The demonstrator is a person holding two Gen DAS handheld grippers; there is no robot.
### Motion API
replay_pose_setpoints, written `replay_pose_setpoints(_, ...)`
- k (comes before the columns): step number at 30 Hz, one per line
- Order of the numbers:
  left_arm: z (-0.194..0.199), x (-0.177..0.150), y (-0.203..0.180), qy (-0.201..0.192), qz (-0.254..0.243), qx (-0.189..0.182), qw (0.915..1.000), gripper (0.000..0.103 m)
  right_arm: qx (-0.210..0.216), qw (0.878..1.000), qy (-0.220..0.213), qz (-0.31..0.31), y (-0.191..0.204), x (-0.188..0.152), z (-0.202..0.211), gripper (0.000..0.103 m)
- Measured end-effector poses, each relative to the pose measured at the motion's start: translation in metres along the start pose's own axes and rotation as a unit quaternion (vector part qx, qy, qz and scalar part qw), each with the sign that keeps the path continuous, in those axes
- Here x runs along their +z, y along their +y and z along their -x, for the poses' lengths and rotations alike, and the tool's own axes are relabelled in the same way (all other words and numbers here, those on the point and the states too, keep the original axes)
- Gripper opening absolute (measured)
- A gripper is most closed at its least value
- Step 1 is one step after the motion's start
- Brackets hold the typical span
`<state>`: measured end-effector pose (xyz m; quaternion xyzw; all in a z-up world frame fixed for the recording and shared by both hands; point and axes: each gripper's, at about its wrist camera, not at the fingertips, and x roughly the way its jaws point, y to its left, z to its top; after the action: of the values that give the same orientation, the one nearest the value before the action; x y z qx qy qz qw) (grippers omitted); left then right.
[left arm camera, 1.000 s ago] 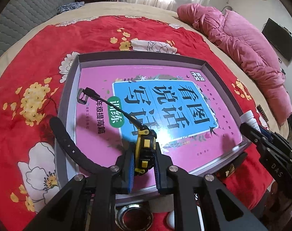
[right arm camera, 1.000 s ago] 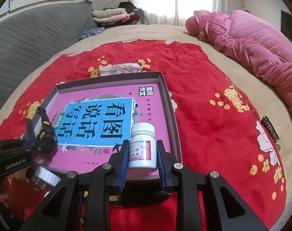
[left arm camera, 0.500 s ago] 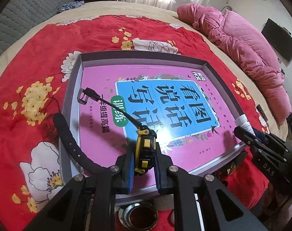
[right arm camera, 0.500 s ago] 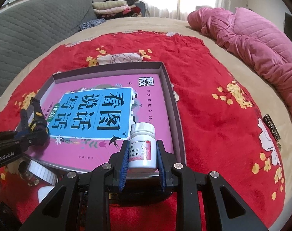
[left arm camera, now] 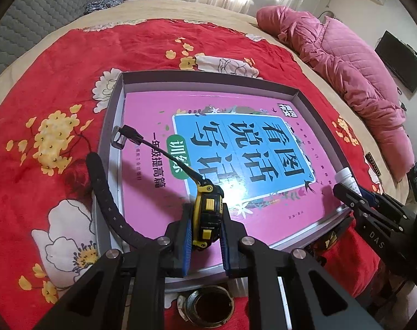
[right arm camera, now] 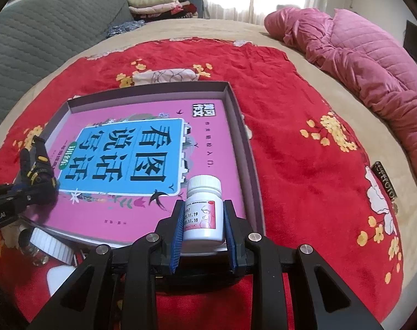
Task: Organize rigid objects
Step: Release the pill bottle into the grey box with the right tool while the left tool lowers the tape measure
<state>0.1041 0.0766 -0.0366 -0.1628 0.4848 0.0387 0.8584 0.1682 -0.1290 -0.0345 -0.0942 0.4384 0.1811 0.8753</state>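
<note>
Left gripper [left arm camera: 207, 238] clamps watch [left arm camera: 207, 214] over tray [left arm camera: 208, 78] near edge; right gripper [right arm camera: 203, 232] clamps pill bottle [right arm camera: 203, 211] at tray's near right corner. Risk: bottle tips on glossy book [left arm camera: 222, 159]; strap snags rim.

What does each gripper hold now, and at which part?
The left gripper holds a yellow-and-black watch by its case sides; the right gripper holds a white pill bottle by its labelled body.
</note>
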Motion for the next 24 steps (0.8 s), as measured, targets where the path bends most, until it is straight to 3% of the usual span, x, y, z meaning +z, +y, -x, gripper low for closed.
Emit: replay_pose_setpoints(24, -0.0041, -0.0025, -0.0045, 0.008, -0.009, 0.006, 0.9999, 0.019, -0.006, 1.0, 0.01, 0.001, 0.0012, -0.0001, -0.0032, 0.027)
